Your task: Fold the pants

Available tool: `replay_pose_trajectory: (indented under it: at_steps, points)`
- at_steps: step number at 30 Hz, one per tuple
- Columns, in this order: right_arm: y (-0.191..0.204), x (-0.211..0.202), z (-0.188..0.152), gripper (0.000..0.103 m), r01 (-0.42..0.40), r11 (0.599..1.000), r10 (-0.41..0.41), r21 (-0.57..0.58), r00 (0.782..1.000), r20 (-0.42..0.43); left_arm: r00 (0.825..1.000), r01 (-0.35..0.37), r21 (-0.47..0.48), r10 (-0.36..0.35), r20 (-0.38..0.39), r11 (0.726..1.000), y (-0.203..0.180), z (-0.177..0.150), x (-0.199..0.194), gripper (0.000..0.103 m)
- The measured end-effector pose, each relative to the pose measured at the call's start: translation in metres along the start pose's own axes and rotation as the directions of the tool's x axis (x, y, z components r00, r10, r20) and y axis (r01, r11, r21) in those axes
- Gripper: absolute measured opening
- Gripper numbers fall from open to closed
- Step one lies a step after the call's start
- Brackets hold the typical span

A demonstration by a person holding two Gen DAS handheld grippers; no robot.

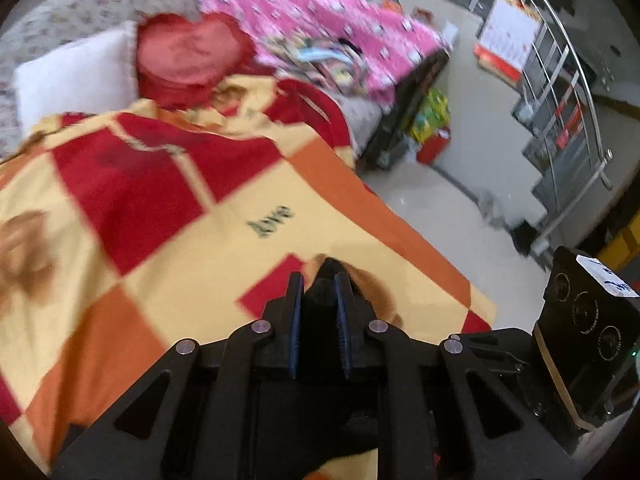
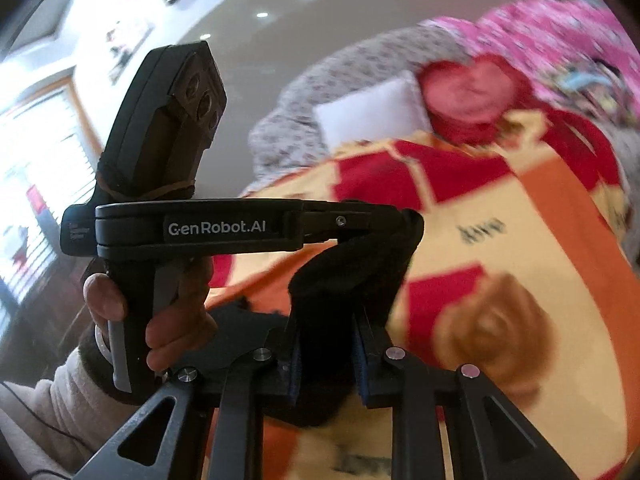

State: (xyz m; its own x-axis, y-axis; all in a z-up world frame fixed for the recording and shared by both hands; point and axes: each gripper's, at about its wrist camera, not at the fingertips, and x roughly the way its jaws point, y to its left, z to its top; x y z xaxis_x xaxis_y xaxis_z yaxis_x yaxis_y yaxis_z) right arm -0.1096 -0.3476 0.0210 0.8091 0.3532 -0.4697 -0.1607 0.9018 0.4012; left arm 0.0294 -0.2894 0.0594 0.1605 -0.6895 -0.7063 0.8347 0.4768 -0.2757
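Note:
The pants (image 2: 352, 276) are black cloth, bunched and lifted above a checked blanket (image 2: 500, 248). My right gripper (image 2: 326, 320) is shut on one fold of them, and the cloth fills the gap between its blue pads. From there the cloth stretches up to the tips of my left gripper (image 2: 412, 222), seen side-on and held by a hand (image 2: 176, 320). In the left wrist view my left gripper (image 1: 319, 280) is shut on a dark wad of the pants (image 1: 326, 270). The rest of the garment hangs hidden below the fingers.
The yellow, red and orange blanket (image 1: 160, 220) covers the bed. A red heart cushion (image 1: 188, 60), a white pillow (image 1: 76, 76) and a pink quilt (image 1: 320, 20) lie at its far end. Pale floor (image 1: 480, 160), boxes (image 1: 430, 116) and a steel stair rail (image 1: 568, 92) are to the right.

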Motion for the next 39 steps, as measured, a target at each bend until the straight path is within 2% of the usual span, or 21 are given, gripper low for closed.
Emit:
replay_pose_trajectory:
  at_steps: [3, 6, 8, 11, 14, 16, 18, 19, 22, 25, 29, 32, 34, 35, 36, 39]
  points:
    - [0.029, 0.021, -0.001, 0.02, -0.048, 0.997, 0.046, -0.055, 0.998, -0.033, 0.998, -0.046, -0.063, 0.048, 0.035, 0.997, 0.029, -0.022, -0.036, 0.014]
    - [0.057, 0.052, -0.007, 0.019, -0.111, 0.99, 0.102, -0.09, 0.99, -0.098, 0.993, -0.105, -0.142, 0.111, 0.033, 0.984, 0.062, -0.052, -0.062, 0.014]
    - [0.074, 0.077, -0.016, 0.019, -0.155, 0.983, 0.138, -0.1, 0.978, -0.158, 0.988, -0.149, -0.217, 0.156, 0.013, 0.965, 0.087, -0.077, -0.074, 0.014]
    - [0.091, 0.116, -0.036, 0.019, -0.198, 0.974, 0.164, -0.105, 0.95, -0.267, 0.983, -0.18, -0.313, 0.184, -0.016, 0.933, 0.112, -0.112, -0.091, 0.014]
    - [0.099, 0.141, -0.055, 0.022, -0.191, 0.975, 0.139, -0.109, 0.919, -0.369, 0.983, -0.177, -0.414, 0.181, -0.03, 0.893, 0.135, -0.139, -0.104, 0.014]
    - [0.102, 0.131, -0.056, 0.028, -0.217, 0.968, 0.158, -0.125, 0.915, -0.37, 0.982, -0.18, -0.453, 0.189, -0.026, 0.873, 0.142, -0.154, -0.112, 0.021]
    - [0.102, 0.114, -0.052, 0.036, -0.26, 0.957, 0.201, -0.125, 0.912, -0.357, 0.979, -0.192, -0.472, 0.204, -0.025, 0.861, 0.144, -0.164, -0.118, 0.041]
    - [0.097, 0.107, -0.046, 0.036, -0.262, 0.957, 0.207, -0.124, 0.918, -0.339, 0.979, -0.189, -0.48, 0.203, -0.023, 0.857, 0.143, -0.168, -0.119, 0.043]
    - [0.081, 0.088, -0.031, 0.037, -0.201, 0.97, 0.159, -0.135, 0.949, -0.271, 0.983, -0.172, -0.483, 0.18, -0.031, 0.859, 0.134, -0.176, -0.115, 0.044]
    - [0.055, 0.09, -0.021, 0.037, -0.067, 0.992, 0.042, -0.105, 0.972, -0.23, 0.987, -0.159, -0.492, 0.157, -0.045, 0.856, 0.127, -0.179, -0.103, 0.054]
    - [0.027, 0.105, -0.022, 0.037, 0.024, 0.998, -0.037, -0.055, 0.97, -0.242, 0.984, -0.176, -0.49, 0.158, -0.077, 0.854, 0.117, -0.175, -0.079, 0.056]
    - [0.022, 0.11, -0.024, 0.037, 0.028, 0.998, -0.039, -0.049, 0.968, -0.248, 0.981, -0.192, -0.486, 0.167, -0.094, 0.853, 0.114, -0.171, -0.064, 0.056]
    - [0.021, 0.111, -0.023, 0.037, 0.027, 0.999, -0.036, -0.04, 0.969, -0.246, 0.98, -0.198, -0.483, 0.167, -0.108, 0.853, 0.113, -0.169, -0.056, 0.043]
    - [0.021, 0.108, -0.025, 0.037, 0.028, 0.999, -0.037, -0.041, 0.969, -0.245, 0.978, -0.206, -0.482, 0.171, -0.115, 0.852, 0.113, -0.168, -0.054, 0.022]
    - [0.022, 0.108, -0.024, 0.037, 0.033, 0.998, -0.043, -0.045, 0.969, -0.245, 0.976, -0.217, -0.48, 0.179, -0.124, 0.85, 0.114, -0.167, -0.054, 0.012]
    - [0.032, 0.102, -0.021, 0.037, 0.02, 0.998, -0.035, -0.064, 0.969, -0.246, 0.978, -0.206, -0.482, 0.182, -0.097, 0.852, 0.114, -0.166, -0.067, 0.009]
